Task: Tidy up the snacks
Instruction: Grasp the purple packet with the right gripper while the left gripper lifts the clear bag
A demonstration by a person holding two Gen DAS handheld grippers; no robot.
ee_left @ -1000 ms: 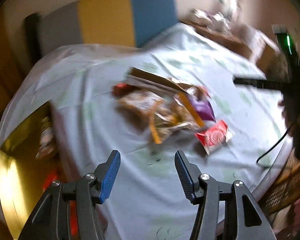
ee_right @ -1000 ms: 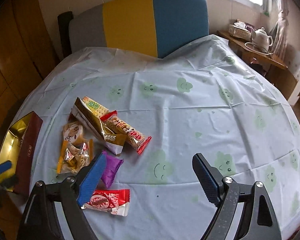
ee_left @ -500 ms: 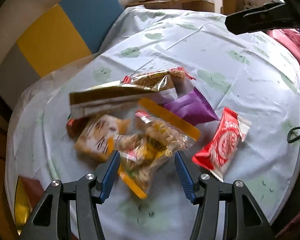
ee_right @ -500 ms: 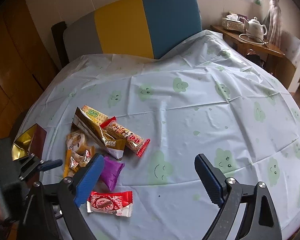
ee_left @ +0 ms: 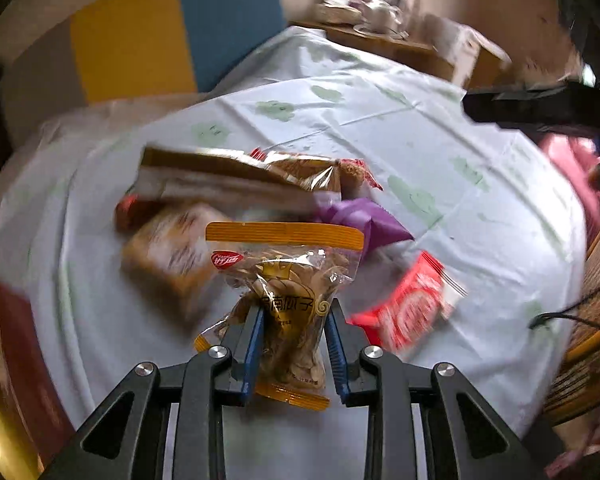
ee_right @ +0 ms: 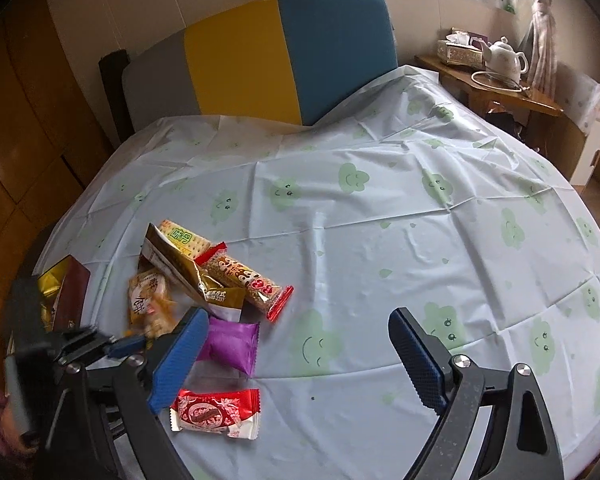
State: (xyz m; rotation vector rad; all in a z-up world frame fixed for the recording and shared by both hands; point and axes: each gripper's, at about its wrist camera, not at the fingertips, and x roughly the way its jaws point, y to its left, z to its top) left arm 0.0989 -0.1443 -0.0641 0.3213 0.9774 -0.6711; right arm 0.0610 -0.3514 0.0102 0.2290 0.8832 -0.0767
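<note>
My left gripper is shut on a clear seed bag with orange bands, its blue pads squeezing the bag's lower half. Behind it on the tablecloth lie a gold bag, a purple packet and a red candy packet. In the right wrist view the same pile shows at the left: purple packet, red candy packet, gold bag, a red-ended bar. My right gripper hangs over the cloth beside the pile, its jaws closing slightly with nothing between them. The left gripper shows blurred at the left.
A box with a gold inside and maroon sides sits at the table's left edge. The round table wears a pale cloth with green clouds. A yellow and blue seat back stands behind; a side table with a teapot is far right.
The left gripper came down onto the snack pile and closed on the seed bag, which now moves with it. The right gripper stayed almost still.
</note>
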